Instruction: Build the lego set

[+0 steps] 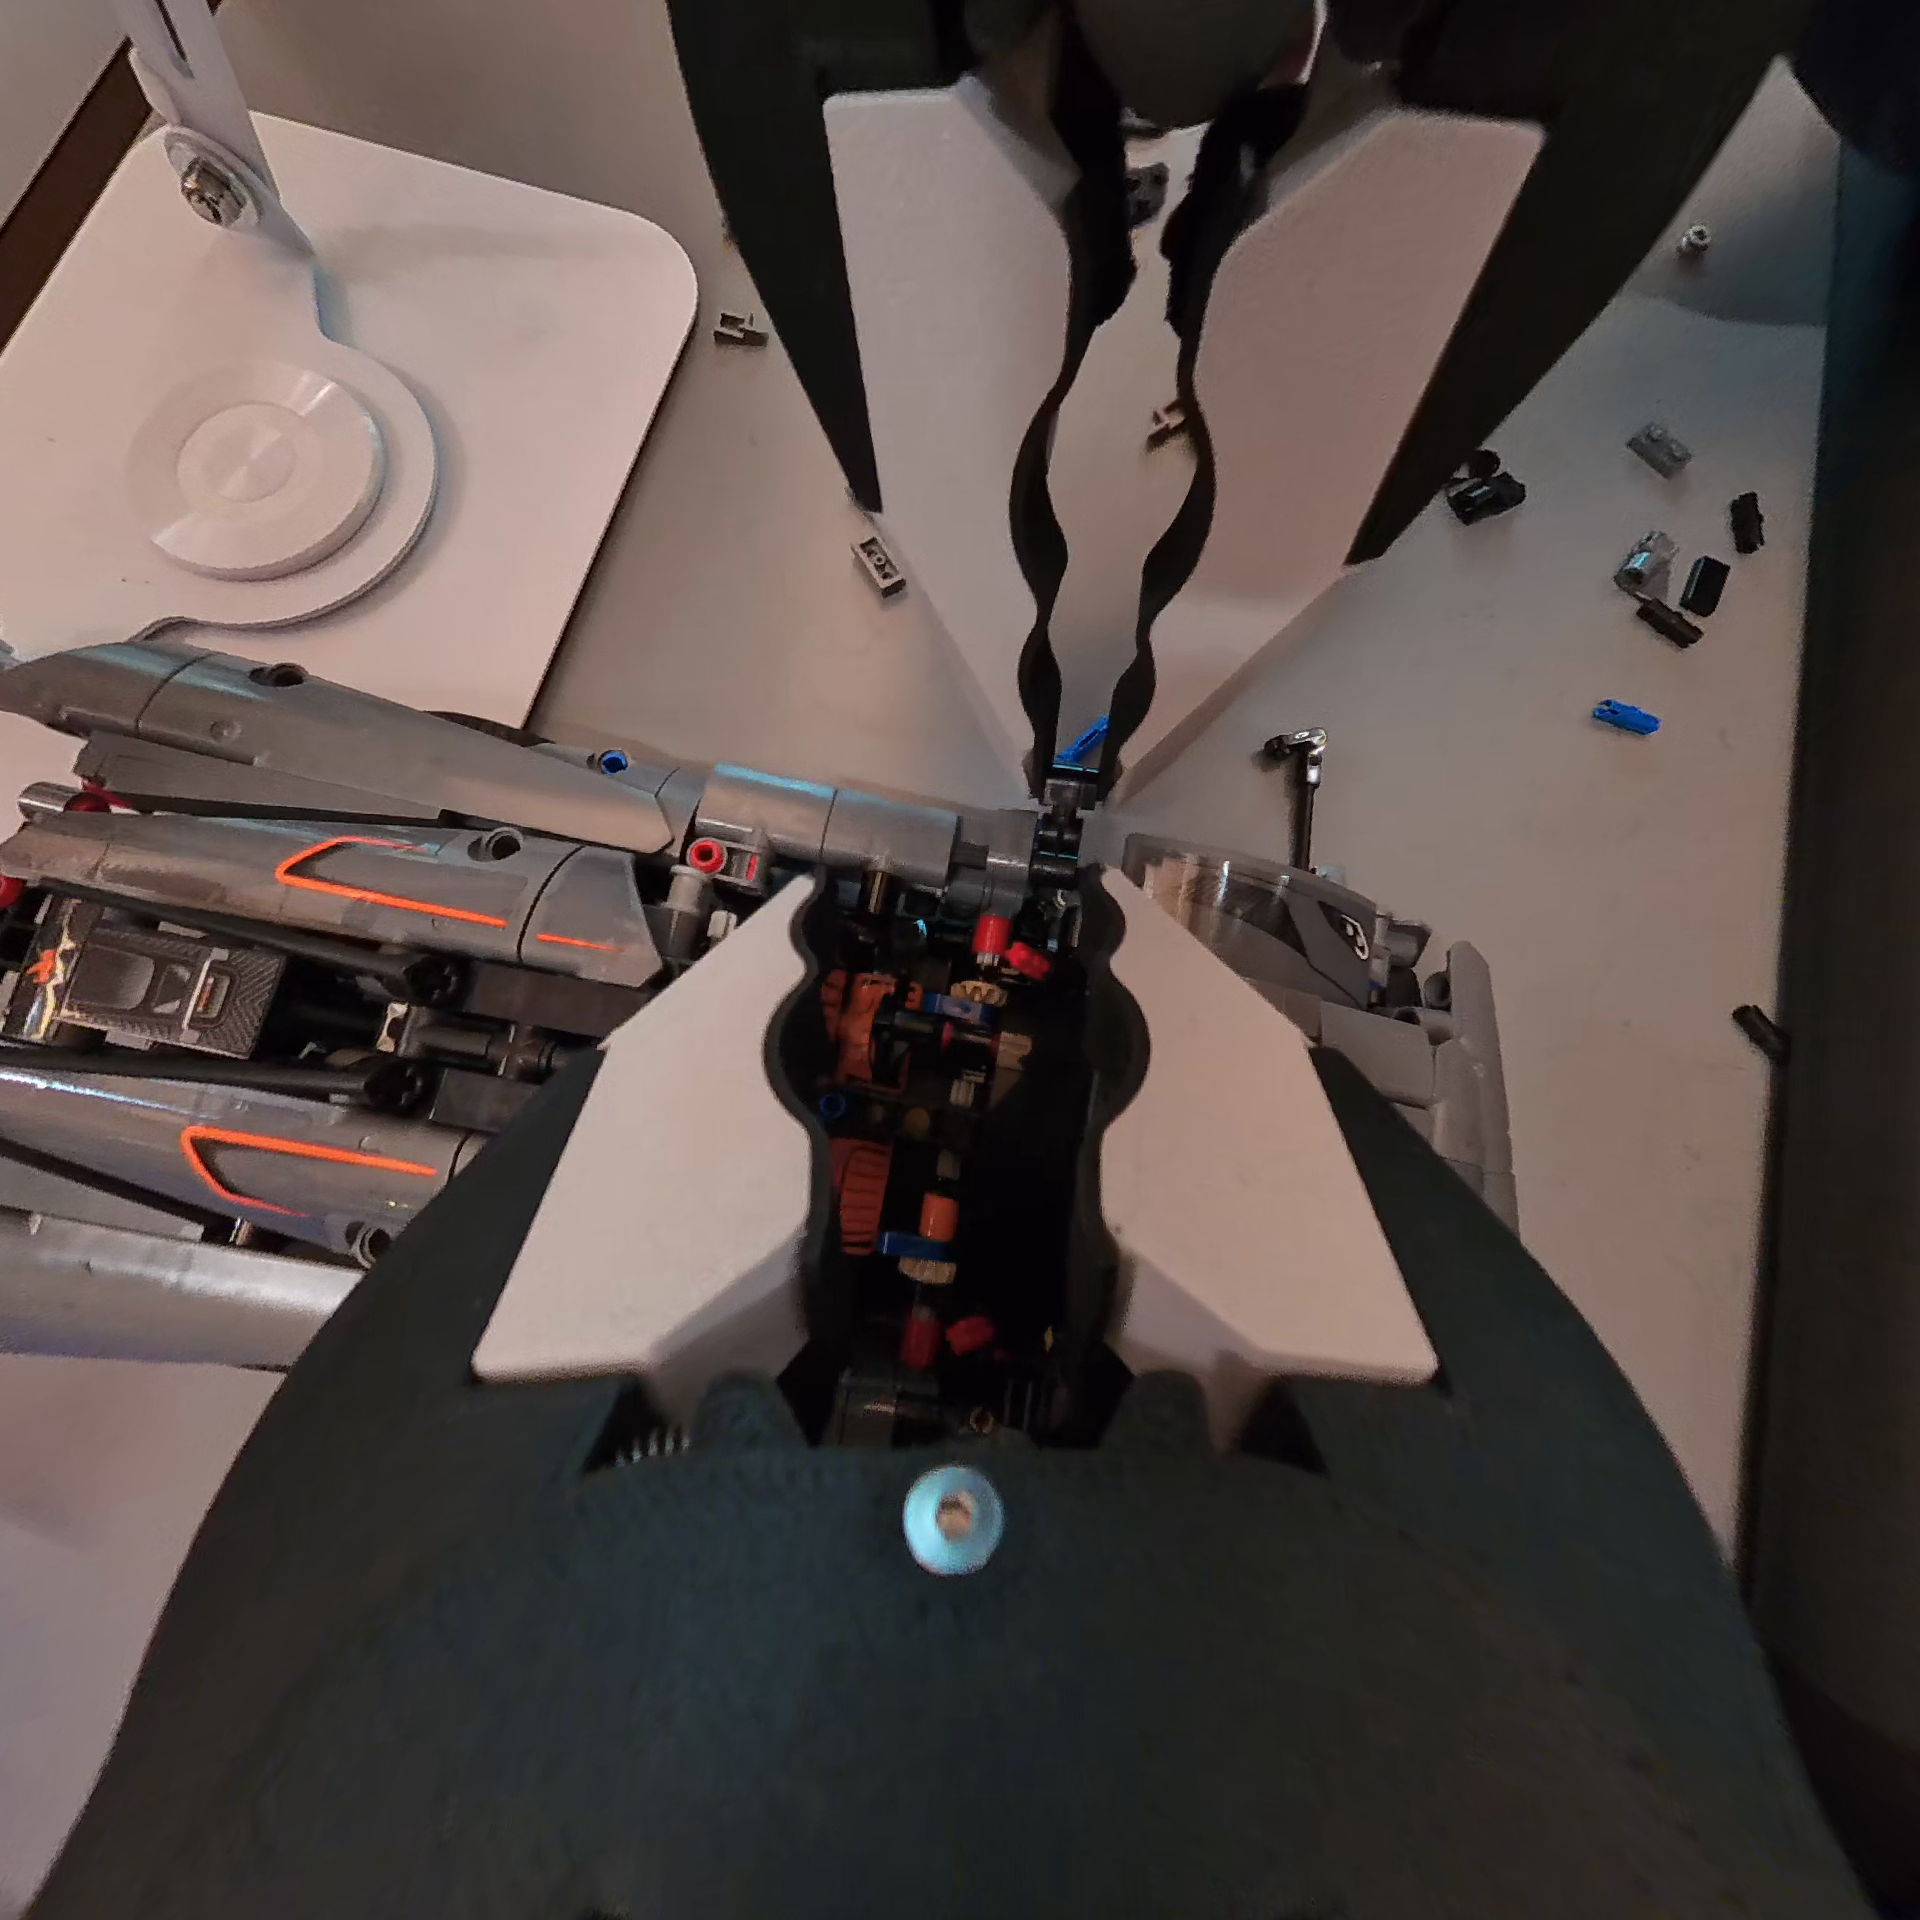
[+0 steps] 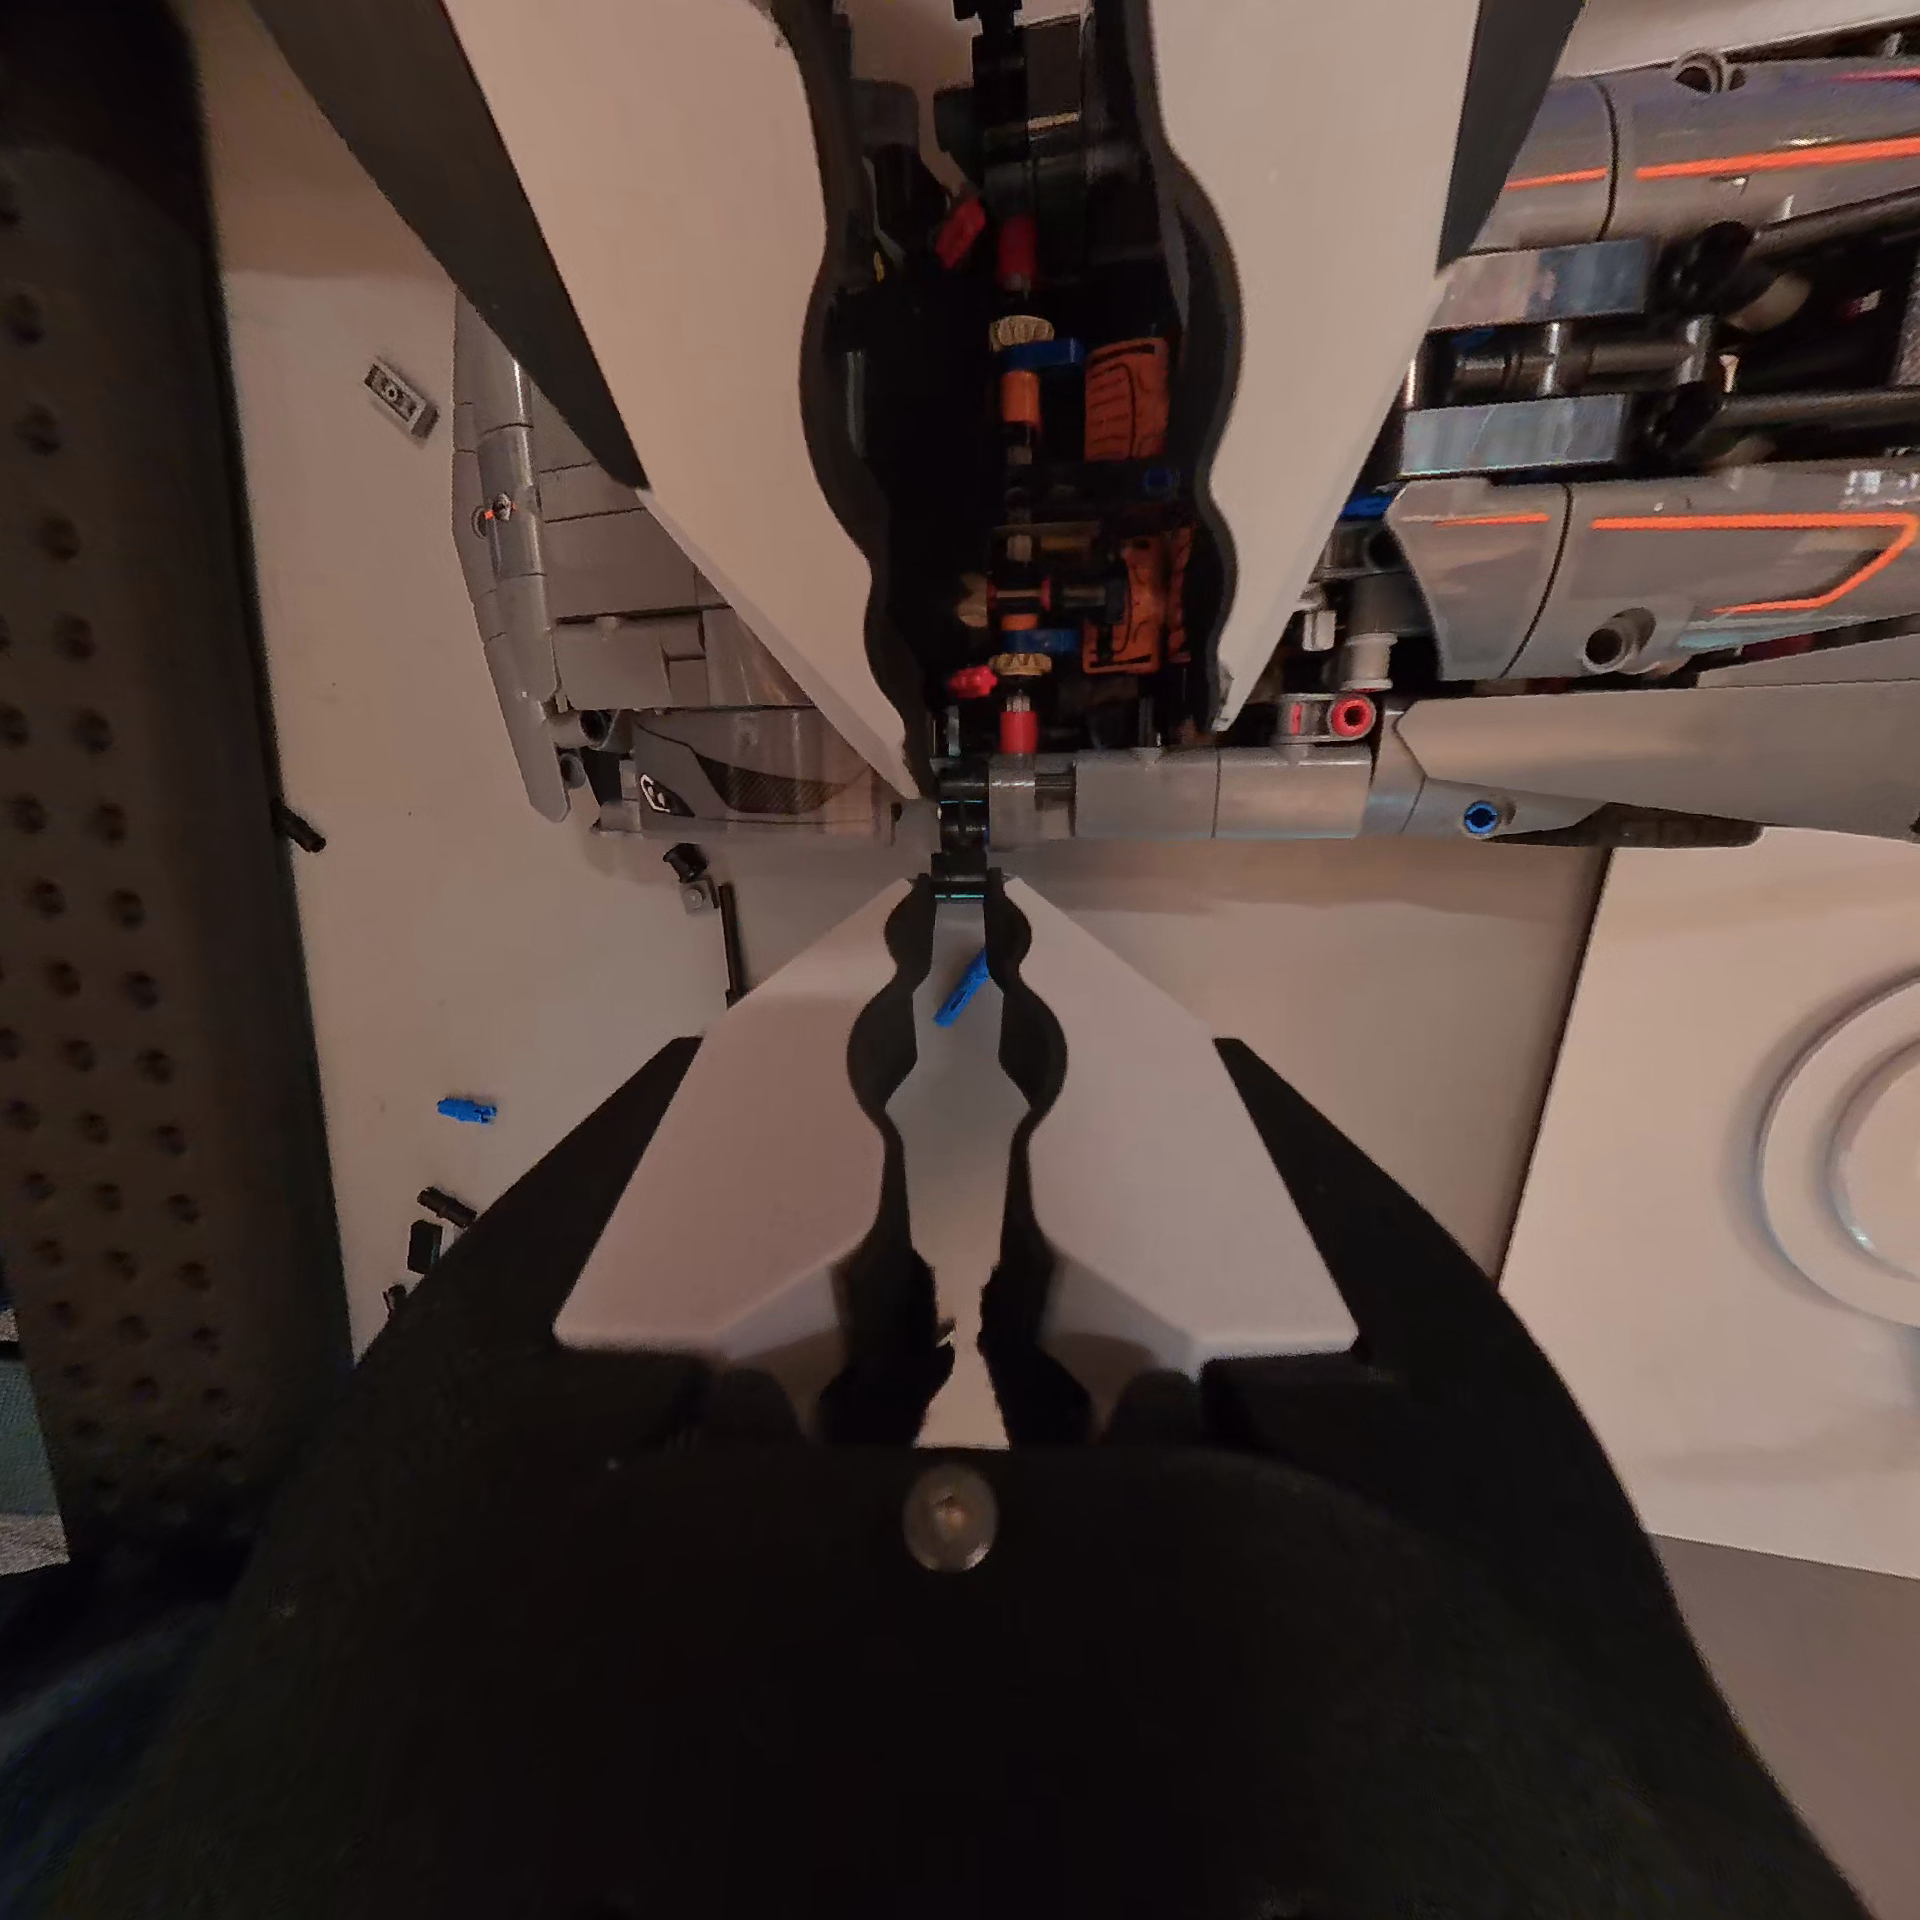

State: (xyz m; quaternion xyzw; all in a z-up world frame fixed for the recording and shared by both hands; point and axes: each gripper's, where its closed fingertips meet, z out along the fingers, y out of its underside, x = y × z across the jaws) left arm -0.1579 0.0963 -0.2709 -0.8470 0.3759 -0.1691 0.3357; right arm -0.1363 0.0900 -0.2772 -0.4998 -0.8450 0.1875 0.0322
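A large grey lego model (image 1: 416, 883) with orange stripes lies across the white table; it also shows in the right wrist view (image 2: 1662, 551). My left gripper (image 1: 956, 878) is open, its fingers spread over the model's dark middle with red, blue and orange parts; in the right wrist view it (image 2: 1070, 743) comes in from the top. My right gripper (image 2: 961, 883) is shut on a small black connector (image 2: 961, 821) at the model's grey side beam. A blue pin (image 2: 961, 987) sits between its pads. In the left wrist view the right gripper (image 1: 1070, 774) reaches down from above.
A white stand base (image 1: 312, 416) with a round disc lies behind the model. Loose small black and grey pieces (image 1: 1662, 561), a blue pin (image 1: 1624, 717) and a grey plate (image 1: 878, 561) lie on the table. A dark perforated panel (image 2: 104, 831) borders the table edge. Both grippers' tips are close together, under 4 cm apart. The dark perforated panel (image 2: 104, 831) is about 20 cm from both grippers' fingertips.
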